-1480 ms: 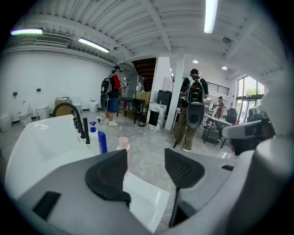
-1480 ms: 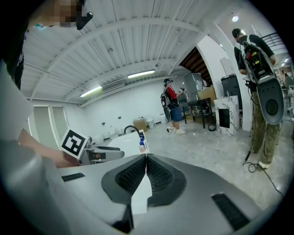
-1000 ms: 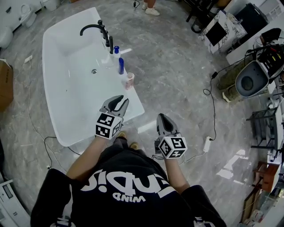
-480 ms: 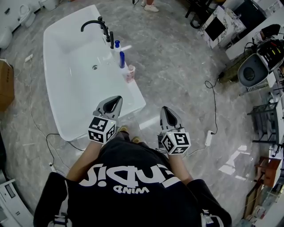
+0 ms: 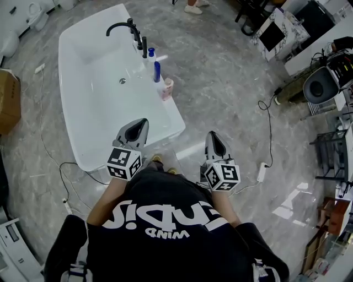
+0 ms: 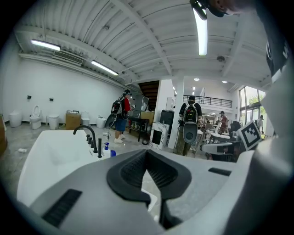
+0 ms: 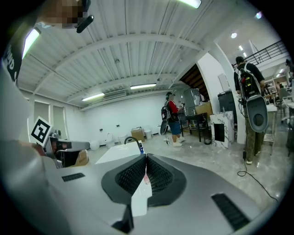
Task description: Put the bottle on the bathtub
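The white bathtub (image 5: 91, 118) lies on the floor ahead and to the left, with a black faucet (image 5: 122, 27) at its far end. On its right rim stand a white bottle with a blue cap (image 5: 151, 56), a dark blue bottle (image 5: 157, 72) and a pink-patterned one (image 5: 167, 88). My left gripper (image 5: 140, 125) hovers over the tub's near right corner, shut and empty. The right gripper (image 5: 213, 137) hangs over the floor to the right of the tub, also shut and empty. The left gripper view shows the faucet (image 6: 88, 134) and the blue-capped bottle (image 6: 106, 147) beyond the closed jaws.
A black cable (image 5: 269, 124) and a white power strip (image 5: 261, 172) lie on the floor at right. Machines and racks (image 5: 322, 82) crowd the right edge. A cardboard box (image 5: 8, 102) sits left of the tub. Another person's feet (image 5: 194, 6) are at the top.
The left gripper, open a second ago, has shut. Both grippers have drawn back a little from the bottles, and the tub now sits slightly farther away.
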Motion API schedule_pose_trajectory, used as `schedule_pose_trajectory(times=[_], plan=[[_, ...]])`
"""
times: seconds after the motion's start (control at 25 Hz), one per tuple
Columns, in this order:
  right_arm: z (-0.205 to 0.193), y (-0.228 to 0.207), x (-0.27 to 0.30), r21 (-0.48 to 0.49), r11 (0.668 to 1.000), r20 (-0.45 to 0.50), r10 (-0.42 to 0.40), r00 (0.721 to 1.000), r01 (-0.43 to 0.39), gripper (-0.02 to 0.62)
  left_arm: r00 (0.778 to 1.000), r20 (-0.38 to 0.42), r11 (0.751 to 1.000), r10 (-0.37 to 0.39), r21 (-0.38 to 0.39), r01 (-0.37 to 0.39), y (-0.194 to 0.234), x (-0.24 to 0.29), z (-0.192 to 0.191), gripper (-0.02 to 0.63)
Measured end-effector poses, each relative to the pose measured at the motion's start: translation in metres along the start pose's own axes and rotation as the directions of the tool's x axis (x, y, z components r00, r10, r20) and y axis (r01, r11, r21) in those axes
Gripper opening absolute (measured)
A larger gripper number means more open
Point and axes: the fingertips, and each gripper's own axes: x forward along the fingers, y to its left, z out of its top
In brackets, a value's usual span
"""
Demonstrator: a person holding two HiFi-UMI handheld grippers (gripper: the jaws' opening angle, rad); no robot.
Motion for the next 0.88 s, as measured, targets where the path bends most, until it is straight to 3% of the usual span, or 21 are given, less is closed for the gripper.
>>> schedule_pose_trajectory(times=[0.88], plan=[[-0.005, -0.004, 0.010, 0.019, 1.000, -0.015, 0.009, 1.000, -0.009, 0.025, 0.999, -0.007, 0.998, 0.040, -0.047, -0.041, 0.004, 0.009, -0.006, 0.009]])
